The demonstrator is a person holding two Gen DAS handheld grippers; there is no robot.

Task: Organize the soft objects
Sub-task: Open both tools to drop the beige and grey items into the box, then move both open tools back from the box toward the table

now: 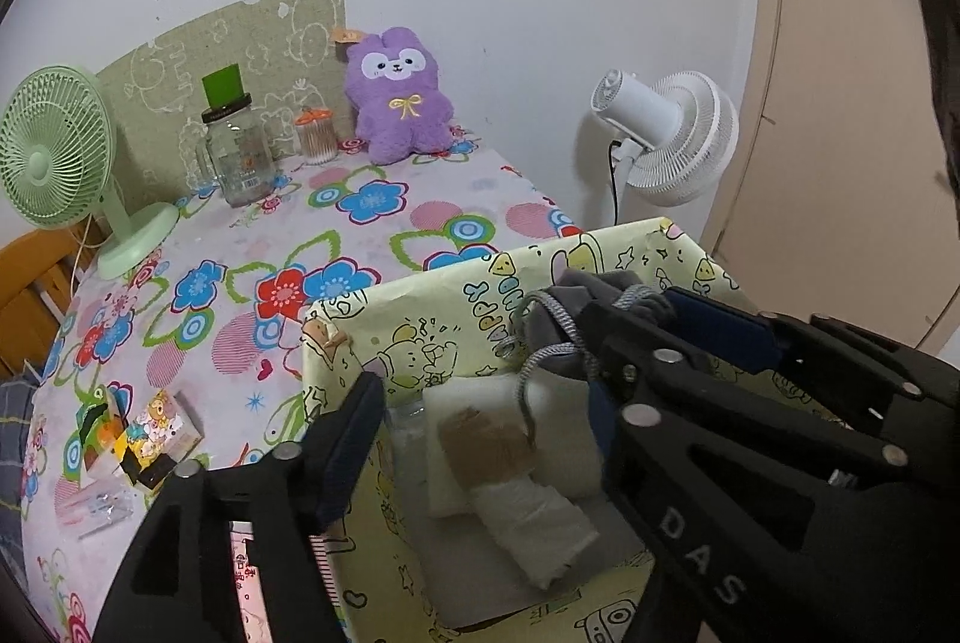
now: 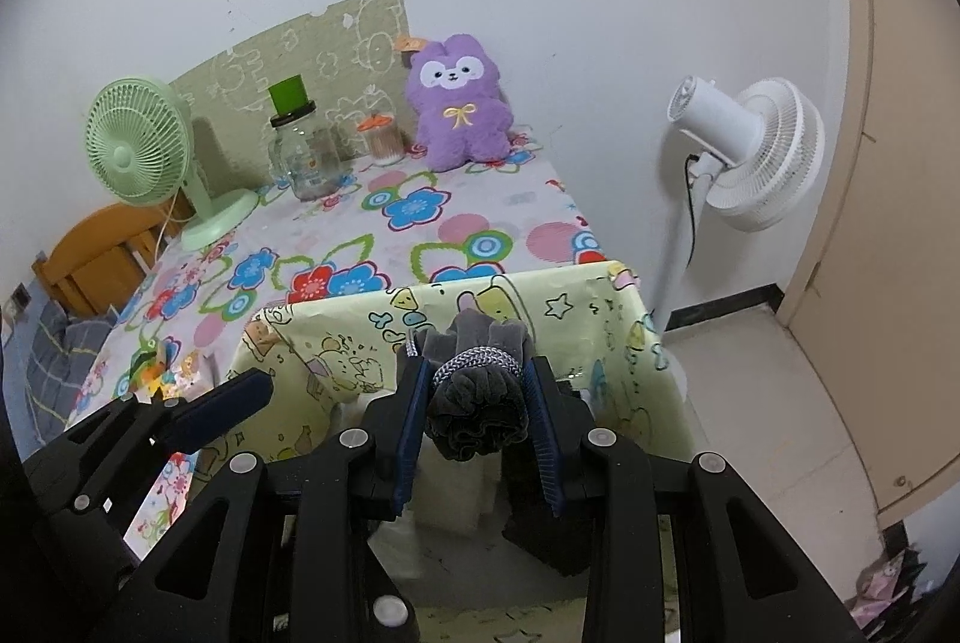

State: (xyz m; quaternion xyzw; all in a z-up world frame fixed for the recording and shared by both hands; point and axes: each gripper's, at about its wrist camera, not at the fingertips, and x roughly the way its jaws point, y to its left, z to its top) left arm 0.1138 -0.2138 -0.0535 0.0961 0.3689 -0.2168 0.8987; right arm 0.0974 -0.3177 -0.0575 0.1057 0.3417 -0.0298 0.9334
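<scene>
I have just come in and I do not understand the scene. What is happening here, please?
A person with a gripper in each hand is sorting soft things into a yellow cartoon-print box on the flowered table. The right gripper is shut on a rolled grey cloth tied with cord, above the box. The left gripper is open and empty. White folded cloths already lie inside.

The right gripper (image 2: 477,418) tilts downward, its jaws clamped on a grey velvet bundle (image 2: 477,403). To its left, the left gripper (image 1: 480,427) stands spread, gripping nothing.
</scene>
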